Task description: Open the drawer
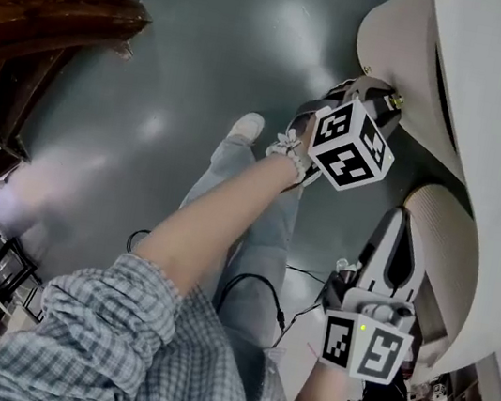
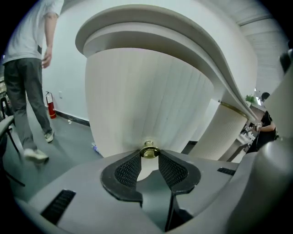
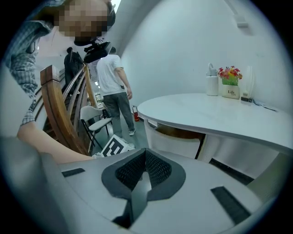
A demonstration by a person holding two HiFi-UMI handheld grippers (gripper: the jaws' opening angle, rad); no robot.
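Under the table's [image 3: 215,114] rim, the left gripper's [image 2: 149,157] jaws pinch the drawer's [image 2: 137,100] brass knob [image 2: 149,150] at their tips, while the right gripper's [image 3: 145,157] jaws are closed and empty; this looks like the pulling step, which next calls for a steady, straight draw outward.

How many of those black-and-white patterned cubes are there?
2. One cube sits on the left gripper at the brass knob; the other on the right gripper, lower down. None seems hidden.
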